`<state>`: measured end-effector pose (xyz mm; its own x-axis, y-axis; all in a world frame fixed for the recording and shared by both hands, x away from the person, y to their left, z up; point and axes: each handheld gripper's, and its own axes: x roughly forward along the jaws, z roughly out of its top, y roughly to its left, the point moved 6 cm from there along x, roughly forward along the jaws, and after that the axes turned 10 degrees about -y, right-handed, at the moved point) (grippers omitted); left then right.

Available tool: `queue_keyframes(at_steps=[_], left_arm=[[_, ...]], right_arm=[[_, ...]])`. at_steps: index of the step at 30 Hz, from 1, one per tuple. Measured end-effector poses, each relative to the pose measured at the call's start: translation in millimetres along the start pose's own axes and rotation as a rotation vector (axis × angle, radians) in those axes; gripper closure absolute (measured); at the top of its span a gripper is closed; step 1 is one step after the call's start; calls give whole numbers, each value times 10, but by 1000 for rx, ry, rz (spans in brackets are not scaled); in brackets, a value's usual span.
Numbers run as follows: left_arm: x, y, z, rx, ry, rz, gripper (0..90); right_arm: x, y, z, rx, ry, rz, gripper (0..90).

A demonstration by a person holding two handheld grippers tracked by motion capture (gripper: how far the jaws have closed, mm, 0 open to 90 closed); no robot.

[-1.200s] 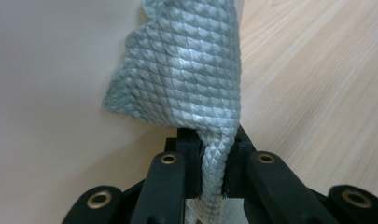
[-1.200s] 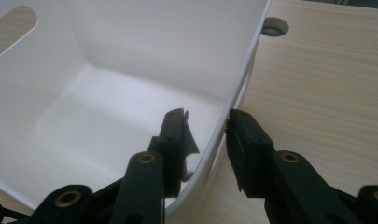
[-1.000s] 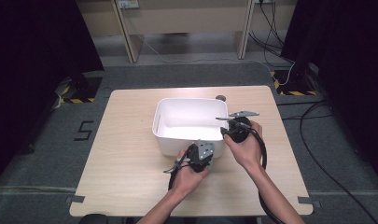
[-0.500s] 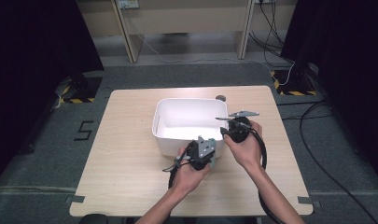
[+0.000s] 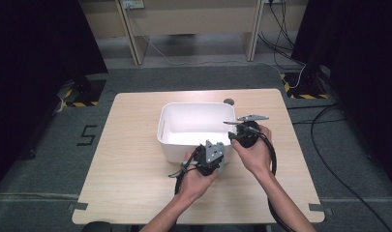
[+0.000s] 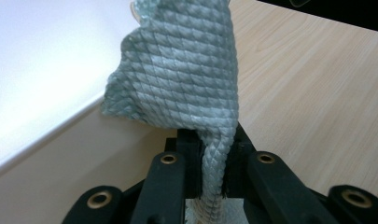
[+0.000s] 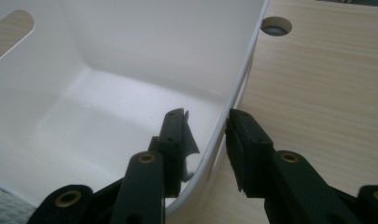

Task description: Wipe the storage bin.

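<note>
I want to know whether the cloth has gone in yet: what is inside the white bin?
The white bin shows bare floor and walls. The grey-green cloth sits outside, pinched in the left gripper. The right gripper straddles the wall, hiding that near corner.

Bright overhead glare inside the white bin (image 5: 193, 126); dark surroundings; soft close-up blur

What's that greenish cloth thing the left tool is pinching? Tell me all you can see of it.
The cloth is pale grey-green with a woven, diamond-patterned texture. The left hand-held gripper has its jaws shut on a bunched part of it, and the rest fans out upward, limp and folded. It is held just outside the white bin, near its wall, above the wooden table.
</note>
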<state>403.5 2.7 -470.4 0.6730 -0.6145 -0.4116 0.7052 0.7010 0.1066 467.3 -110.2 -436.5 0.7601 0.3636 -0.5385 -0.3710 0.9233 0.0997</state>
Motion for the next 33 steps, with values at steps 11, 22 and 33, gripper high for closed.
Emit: queue_keyframes(at_steps=[11, 22, 33], left_arm=[[26, -11, -5, 8, 12, -6, 809], [52, -25, -16, 17, 18, -9, 809], [107, -52, -71, 26, 26, -5, 809]], right_arm=[[0, -1, 0, 1, -1, 2, 680], [-1, -2, 0, 4, 0, 2, 680], [-1, -3, 1, 5, -1, 5, 680]])
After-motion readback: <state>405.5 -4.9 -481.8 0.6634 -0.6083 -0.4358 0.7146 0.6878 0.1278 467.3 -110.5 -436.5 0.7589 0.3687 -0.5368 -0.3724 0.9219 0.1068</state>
